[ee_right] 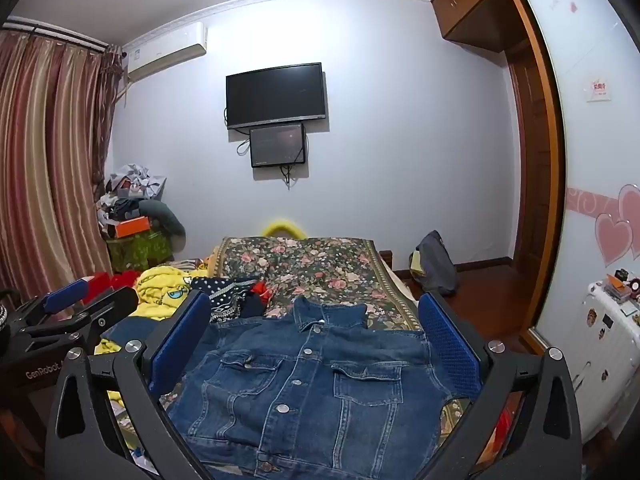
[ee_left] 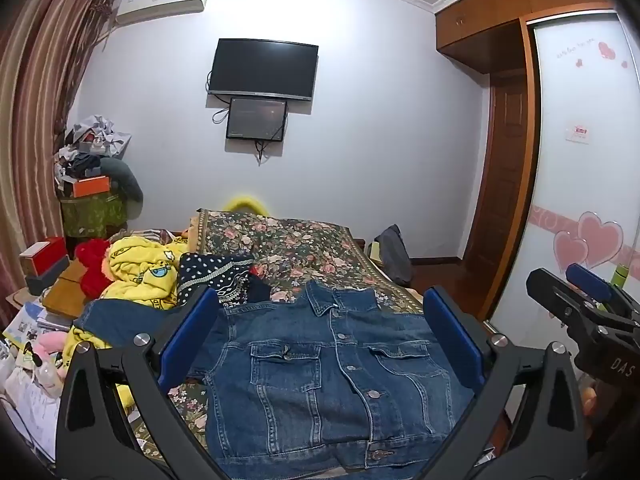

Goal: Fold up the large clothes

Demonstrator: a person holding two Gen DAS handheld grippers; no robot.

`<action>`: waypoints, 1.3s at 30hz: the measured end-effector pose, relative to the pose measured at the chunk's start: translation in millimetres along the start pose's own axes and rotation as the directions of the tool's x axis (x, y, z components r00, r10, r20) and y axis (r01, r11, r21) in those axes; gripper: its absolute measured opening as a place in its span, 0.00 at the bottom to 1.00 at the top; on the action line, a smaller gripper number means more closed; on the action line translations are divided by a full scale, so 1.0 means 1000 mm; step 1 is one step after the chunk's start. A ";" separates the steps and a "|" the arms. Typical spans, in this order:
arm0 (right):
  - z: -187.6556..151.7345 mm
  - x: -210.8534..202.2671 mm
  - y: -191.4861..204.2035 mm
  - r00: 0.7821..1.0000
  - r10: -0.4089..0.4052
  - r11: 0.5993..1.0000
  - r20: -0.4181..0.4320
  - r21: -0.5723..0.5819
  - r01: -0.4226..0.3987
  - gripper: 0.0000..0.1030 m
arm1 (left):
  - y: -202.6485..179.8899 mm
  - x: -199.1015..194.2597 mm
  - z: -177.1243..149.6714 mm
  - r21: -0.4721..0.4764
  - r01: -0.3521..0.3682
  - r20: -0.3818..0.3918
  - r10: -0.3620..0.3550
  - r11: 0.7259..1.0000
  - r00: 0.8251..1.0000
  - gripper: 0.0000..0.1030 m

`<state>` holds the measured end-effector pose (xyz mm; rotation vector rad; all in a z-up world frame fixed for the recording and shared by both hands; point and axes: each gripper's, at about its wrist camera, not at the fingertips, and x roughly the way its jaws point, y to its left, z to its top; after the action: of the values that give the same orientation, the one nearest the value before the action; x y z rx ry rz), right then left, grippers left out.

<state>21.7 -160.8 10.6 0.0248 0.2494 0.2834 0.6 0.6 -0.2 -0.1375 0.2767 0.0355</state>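
Left wrist: jacket (ee_left: 320, 380), denim, buttoned, flat on bed (ee_left: 304, 248), near end, sleeves tucked under. Left gripper (ee_left: 320, 340) spread wide, empty. Likely heavy, stiff, grippy.

Right wrist: right gripper (ee_right: 316, 340) likewise released. Best taken at hem corners or shoulders.

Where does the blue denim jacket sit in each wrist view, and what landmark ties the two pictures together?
Left wrist: the blue denim jacket lies front-up on the floral bedspread, lower centre, between the open left gripper's fingers.
Right wrist: the jacket is lower centre, between the open right gripper's fingers.
Shared landmark: the black wall-mounted television above the bed.
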 end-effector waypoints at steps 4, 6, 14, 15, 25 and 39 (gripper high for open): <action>0.000 0.000 0.000 1.000 -0.001 1.000 -0.003 0.004 0.001 1.00 | 0.002 0.002 0.001 -0.001 -0.014 -0.003 0.014 1.000 1.000 1.00; 0.000 0.001 0.000 1.000 -0.001 1.000 -0.005 0.004 0.001 1.00 | 0.004 0.003 0.003 -0.005 -0.021 -0.003 0.021 1.000 1.000 1.00; 0.000 0.001 0.001 1.000 0.000 1.000 -0.006 0.005 0.000 1.00 | 0.002 0.001 -0.002 0.018 0.008 0.001 -0.008 1.000 1.000 1.00; 0.000 0.000 0.001 1.000 -0.001 1.000 -0.005 0.005 0.001 1.00 | 0.003 0.001 -0.001 0.016 0.007 0.001 -0.007 1.000 1.000 1.00; -0.001 -0.001 0.000 1.000 0.000 1.000 -0.006 0.007 0.000 1.00 | 0.001 0.001 -0.001 0.020 0.000 0.004 0.000 1.000 1.000 1.00; 0.000 0.003 0.001 1.000 -0.001 1.000 -0.007 0.010 0.001 1.00 | 0.003 0.004 -0.003 0.014 -0.014 0.004 0.014 1.000 1.000 1.00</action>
<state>23.8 -159.3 9.7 0.0331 0.2579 0.2815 3.7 3.6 -4.5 -0.1213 0.2744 0.0477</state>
